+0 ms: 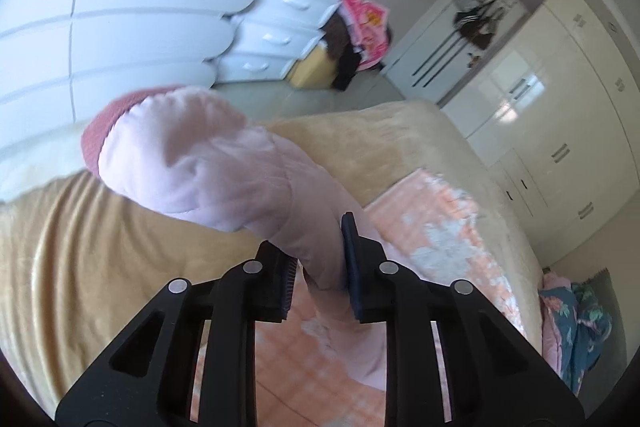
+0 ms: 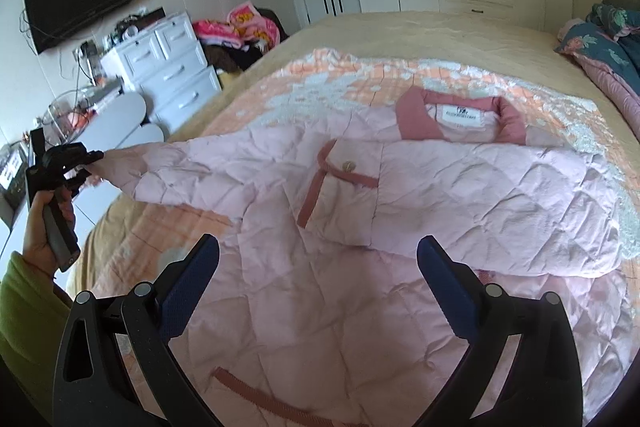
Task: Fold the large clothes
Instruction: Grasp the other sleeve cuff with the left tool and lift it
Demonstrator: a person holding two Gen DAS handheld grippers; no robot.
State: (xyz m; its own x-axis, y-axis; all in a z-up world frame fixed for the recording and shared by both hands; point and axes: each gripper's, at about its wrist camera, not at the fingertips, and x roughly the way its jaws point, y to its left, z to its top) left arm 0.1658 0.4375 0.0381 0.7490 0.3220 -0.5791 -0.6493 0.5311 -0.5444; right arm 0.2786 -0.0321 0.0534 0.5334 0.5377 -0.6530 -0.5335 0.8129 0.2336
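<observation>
Gripping the sleeve (image 1: 320,227) of the pink quilted jacket (image 2: 360,195), our left gripper (image 1: 318,267) has its jaws clamped on the fabric, and the cuff end (image 1: 108,131) droops over ahead of them, above the bed (image 1: 80,247). From the right wrist view we see the jacket spread on the orange checked blanket (image 2: 280,87) in the middle of the bed, collar (image 2: 412,115) toward the far edge, the sleeve stretched out past the left edge to the left gripper in a hand (image 2: 44,227). Our right gripper (image 2: 318,275) hovers over the jacket's lower half, jaws wide apart, nothing between them.
</observation>
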